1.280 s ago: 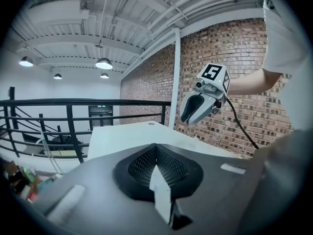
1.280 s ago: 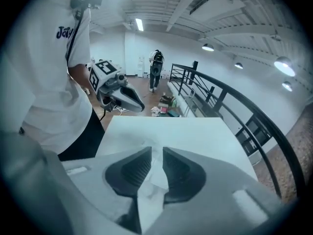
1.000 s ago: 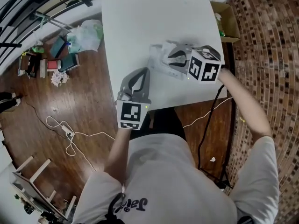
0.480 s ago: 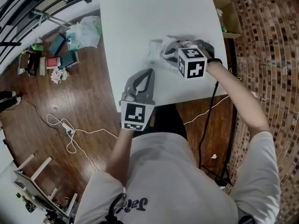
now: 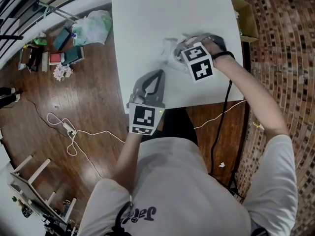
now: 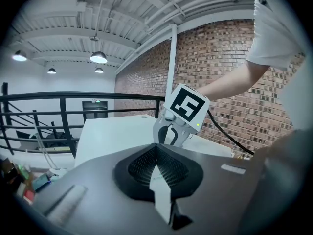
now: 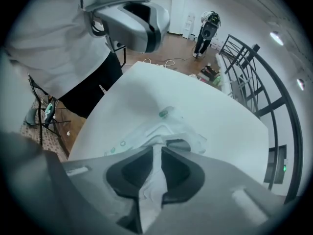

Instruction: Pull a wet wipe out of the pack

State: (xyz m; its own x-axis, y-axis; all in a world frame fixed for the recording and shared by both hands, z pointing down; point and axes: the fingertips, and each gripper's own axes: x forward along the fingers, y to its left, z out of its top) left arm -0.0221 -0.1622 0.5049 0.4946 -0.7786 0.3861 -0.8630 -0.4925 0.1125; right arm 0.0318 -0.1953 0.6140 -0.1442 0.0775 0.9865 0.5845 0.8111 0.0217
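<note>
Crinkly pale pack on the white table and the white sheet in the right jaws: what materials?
Pale crinkly pack: thin glossy plastic film, judging by wrinkles and sheen. White sheet: soft matte nonwoven, probably; it folds limply.

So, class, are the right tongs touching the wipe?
Touching. The right gripper view shows the right tongs, which have just been closing, pinching the white wipe between them, over the pack.

A white rectangular tabletop (image 5: 147, 23) stood on a glossy dark brown wooden floor (image 5: 88, 97). A red brick wall (image 6: 220, 67) ran beyond its right edge, with an open cardboard box (image 5: 247, 18) just beside that edge. Off the left edge were black metal railings (image 5: 29, 4), scattered books and bags (image 5: 64, 53) and a white power strip with cable (image 5: 67, 127). Round pendant lamps (image 6: 98, 58) glowed under white ceiling beams (image 6: 58, 35).
</note>
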